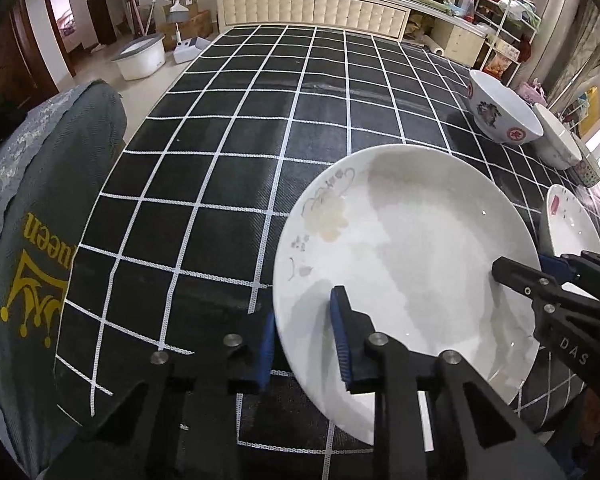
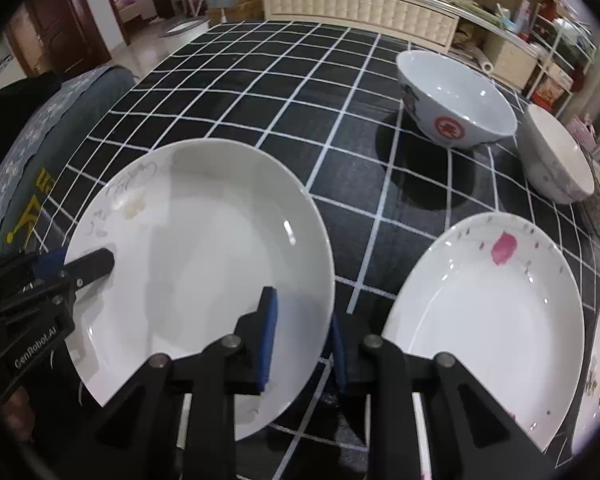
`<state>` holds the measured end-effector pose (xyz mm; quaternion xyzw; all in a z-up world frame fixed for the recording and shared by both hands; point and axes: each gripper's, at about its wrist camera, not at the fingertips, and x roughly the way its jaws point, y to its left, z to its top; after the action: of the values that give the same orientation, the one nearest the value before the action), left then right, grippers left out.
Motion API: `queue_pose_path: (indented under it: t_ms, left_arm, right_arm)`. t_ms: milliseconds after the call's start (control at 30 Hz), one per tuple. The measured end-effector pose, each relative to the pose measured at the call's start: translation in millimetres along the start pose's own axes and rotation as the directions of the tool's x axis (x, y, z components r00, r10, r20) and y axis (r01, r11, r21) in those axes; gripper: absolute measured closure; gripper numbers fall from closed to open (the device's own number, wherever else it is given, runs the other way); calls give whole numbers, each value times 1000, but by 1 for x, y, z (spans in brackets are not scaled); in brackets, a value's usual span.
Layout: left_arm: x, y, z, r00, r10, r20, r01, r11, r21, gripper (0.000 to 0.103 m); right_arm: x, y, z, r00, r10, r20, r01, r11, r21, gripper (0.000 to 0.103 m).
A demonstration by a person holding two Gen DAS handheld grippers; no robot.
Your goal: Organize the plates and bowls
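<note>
The checked table lay under your white plate; your left gripper straddled its left rim and your right gripper its right, both clamped on it; the pink-flowered plate sat just beside, two bowls beyond.

The large plate sits on the bench between my two sets of jaws, one at its left rim, one at its right. Right of it lies a second plate. Behind that stand two bowls side by side, a cushioned seat off the bench's left edge.
</note>
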<state>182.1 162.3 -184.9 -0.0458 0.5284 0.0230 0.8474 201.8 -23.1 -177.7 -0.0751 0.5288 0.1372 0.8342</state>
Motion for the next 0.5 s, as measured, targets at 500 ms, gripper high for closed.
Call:
queue_pose_path:
  t_ms: [500]
  left_arm:
    - [-16, 14, 11, 999, 42, 28, -40, 998, -52, 80]
  right_arm:
    - [-7, 12, 19, 999, 28, 25, -28, 1000, 12, 76]
